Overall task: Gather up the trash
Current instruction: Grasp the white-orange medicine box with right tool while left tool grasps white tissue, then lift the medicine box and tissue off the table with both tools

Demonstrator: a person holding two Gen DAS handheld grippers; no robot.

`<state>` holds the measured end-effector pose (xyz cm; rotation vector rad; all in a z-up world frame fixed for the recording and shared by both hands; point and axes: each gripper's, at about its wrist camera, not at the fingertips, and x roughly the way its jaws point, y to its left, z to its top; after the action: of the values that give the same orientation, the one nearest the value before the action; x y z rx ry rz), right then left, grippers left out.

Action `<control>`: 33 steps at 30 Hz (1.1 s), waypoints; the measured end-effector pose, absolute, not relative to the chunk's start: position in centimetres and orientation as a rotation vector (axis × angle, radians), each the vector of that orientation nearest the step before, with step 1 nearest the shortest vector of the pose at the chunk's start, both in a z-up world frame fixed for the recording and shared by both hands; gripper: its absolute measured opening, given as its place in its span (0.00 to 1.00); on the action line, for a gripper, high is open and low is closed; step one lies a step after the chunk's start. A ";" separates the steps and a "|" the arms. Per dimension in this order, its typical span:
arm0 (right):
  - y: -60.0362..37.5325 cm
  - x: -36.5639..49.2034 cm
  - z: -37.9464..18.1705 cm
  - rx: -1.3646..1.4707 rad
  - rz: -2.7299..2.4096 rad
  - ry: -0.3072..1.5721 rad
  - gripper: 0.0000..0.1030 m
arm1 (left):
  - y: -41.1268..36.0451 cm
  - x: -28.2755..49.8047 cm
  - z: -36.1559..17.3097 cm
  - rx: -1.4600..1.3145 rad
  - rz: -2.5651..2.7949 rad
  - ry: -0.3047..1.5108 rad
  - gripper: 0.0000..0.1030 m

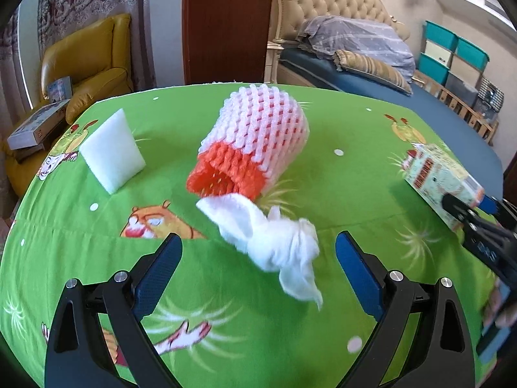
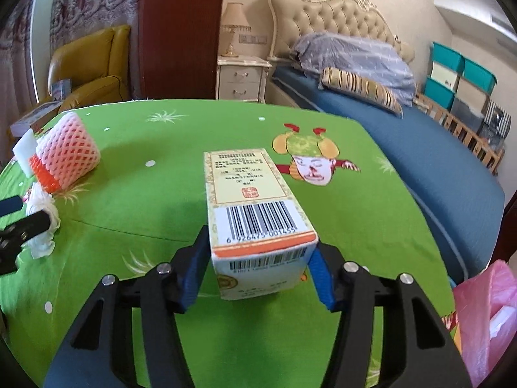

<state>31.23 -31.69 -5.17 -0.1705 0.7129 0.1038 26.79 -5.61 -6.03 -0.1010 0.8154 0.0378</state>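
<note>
The carton on the counter is clamped by the right gripper. The crumpled tissue is framed, untouched, by the wide-open left gripper. Foam fruit net and foam block remain uncollected; the pink bag waits nearby.

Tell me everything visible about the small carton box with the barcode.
The carton box is a long, printed cardboard pack, cream with an orange band and two barcodes. It lies on its side on the green tablecloth, closed and undented. The right gripper has it between its blue pads, which press its near end.
</note>
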 end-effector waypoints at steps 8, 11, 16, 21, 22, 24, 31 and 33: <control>-32.4 30.9 -5.2 -0.154 0.093 0.715 0.54 | -6.0 26.3 -6.6 -0.086 -0.030 0.830 0.40; -32.9 30.9 -5.0 -0.141 0.089 0.713 0.54 | -6.3 24.7 -6.0 -0.071 -0.053 0.772 0.38; -33.4 30.8 -4.8 -0.121 0.078 0.702 0.53 | -6.0 23.7 -5.4 -0.083 -0.061 0.728 0.38; -33.9 30.3 -4.3 -0.096 0.082 0.674 0.53 | -5.9 22.8 -4.9 -0.069 -0.038 0.679 0.38; -34.1 30.0 -4.2 -0.084 0.088 0.663 0.52 | -5.9 22.7 -4.8 -0.068 -0.035 0.671 0.38; -34.4 29.5 -3.9 -0.058 0.090 0.658 0.52 | -5.8 22.5 -4.6 -0.069 -0.031 0.657 0.38; -34.1 24.5 -3.9 -0.029 0.126 0.635 0.52 | -5.6 22.0 -4.4 -0.067 -0.030 0.634 0.38; -34.1 23.0 -3.9 -0.015 0.132 0.629 0.52 | -5.9 21.7 -4.1 -0.054 -0.033 0.610 0.38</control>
<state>23.03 -34.06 -3.90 -0.0148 0.6285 0.1322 21.65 -5.93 -4.12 -0.0543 0.6099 -0.0328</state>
